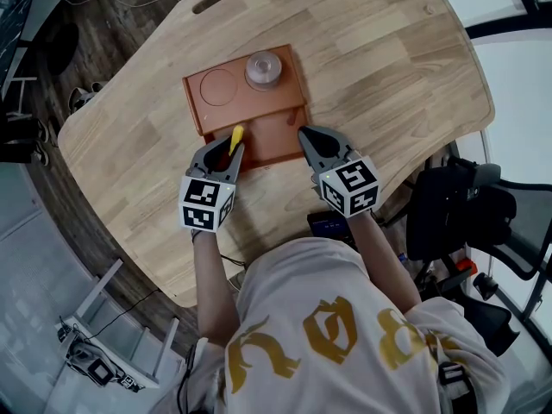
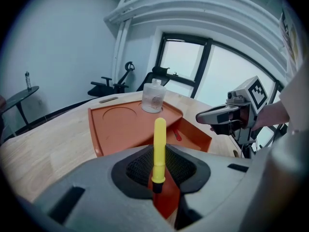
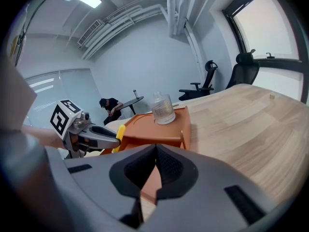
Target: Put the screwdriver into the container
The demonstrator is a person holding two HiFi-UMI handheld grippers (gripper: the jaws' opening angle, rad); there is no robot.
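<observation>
The screwdriver [image 1: 235,136] has a yellow handle, and my left gripper [image 1: 226,149] is shut on its lower end. In the left gripper view the handle [image 2: 159,144] sticks up from between the pads, over the front compartment of the orange container [image 2: 111,129]. A small red item [image 2: 177,135] lies in that compartment. My right gripper [image 1: 307,136] is shut on nothing, just off the container's [image 1: 194,102] front right edge. The right gripper view shows its jaws [image 3: 155,163] closed and the left gripper [image 3: 113,140] with the yellow handle [image 3: 119,134] at the left.
A clear jar [image 1: 263,69] stands in the container's back right corner, beside a round recess [image 1: 217,86]. The wooden table [image 1: 388,67] has a slot [image 1: 212,0] at its far edge. A black office chair [image 1: 457,205] is at the right, a dark device [image 1: 328,225] at the near edge.
</observation>
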